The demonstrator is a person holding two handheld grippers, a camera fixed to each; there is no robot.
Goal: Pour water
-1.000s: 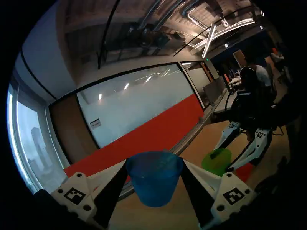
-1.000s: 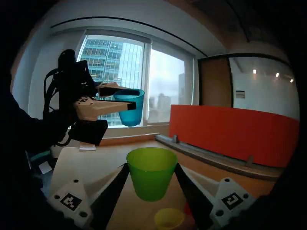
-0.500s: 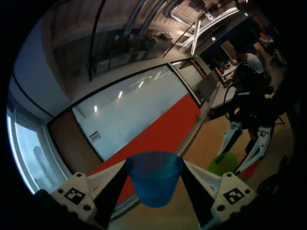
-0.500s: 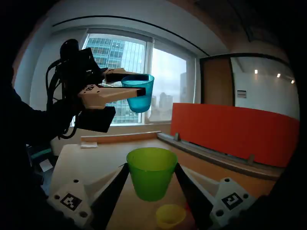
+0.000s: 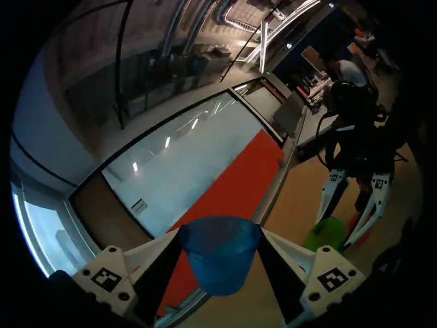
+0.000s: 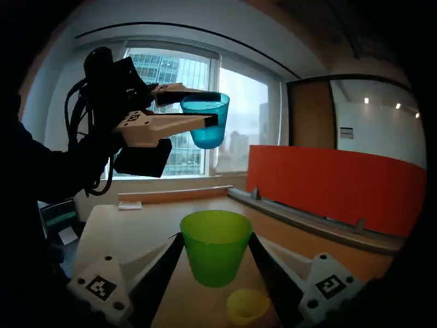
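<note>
Now left gripper (image 5: pixel 218 236), clamped on blue cup (image 6: pixel 206 121), has risen and closed toward green cup (image 6: pixel 216 254) pinched in right gripper (image 6: pixel 216 238); still upright, tilt probably next.

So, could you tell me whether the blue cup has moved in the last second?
Yes. In the right gripper view the blue cup, held by the left gripper, has risen and shifted right, now overlapping the window mullion.

Daylight from the window (image 6: pixel 246 120) backlights the right gripper view and turns the sleeve (image 6: pixel 49 169) to near-silhouette. The left gripper view is dimmer, lit by a strip light (image 5: pixel 262 44), with reflections on the glass wall (image 5: pixel 191 158). Fisheye curvature bends lines toward both views' edges
</note>
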